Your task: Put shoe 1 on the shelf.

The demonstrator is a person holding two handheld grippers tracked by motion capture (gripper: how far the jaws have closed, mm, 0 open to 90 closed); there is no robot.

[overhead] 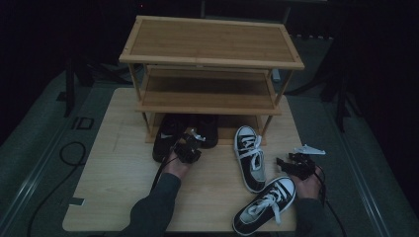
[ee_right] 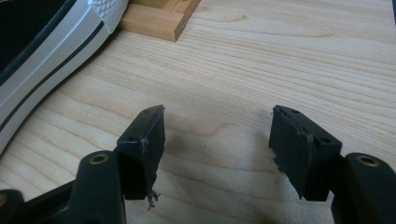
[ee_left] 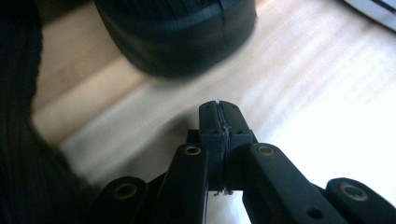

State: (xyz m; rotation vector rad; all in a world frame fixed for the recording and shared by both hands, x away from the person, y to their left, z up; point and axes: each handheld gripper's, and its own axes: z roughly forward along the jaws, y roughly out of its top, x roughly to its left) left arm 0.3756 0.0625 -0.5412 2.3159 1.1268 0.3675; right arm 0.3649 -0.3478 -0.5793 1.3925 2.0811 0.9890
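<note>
Two black shoes lie at the foot of the wooden rack (overhead: 212,61); the left one (overhead: 165,138) carries a white logo and the other (overhead: 207,131) sits partly under the lowest shelf. My left gripper (overhead: 187,146) hovers between their heels. In the left gripper view its jaws (ee_left: 219,119) are shut, pads together with nothing between them, and a blurred black shoe heel (ee_left: 177,32) lies just ahead. My right gripper (overhead: 290,162) rests at the table's right side, jaws open and empty (ee_right: 217,140), beside a black-and-white sneaker (overhead: 249,157) whose white sole (ee_right: 46,56) shows at left.
A second black-and-white sneaker (overhead: 267,203) lies near the front edge of the table (overhead: 113,192), by the right hand. The rack's foot (ee_right: 159,18) stands ahead of the right gripper. A dark shape (ee_left: 18,121) crowds the left gripper's left side. Cables trail on the floor at left.
</note>
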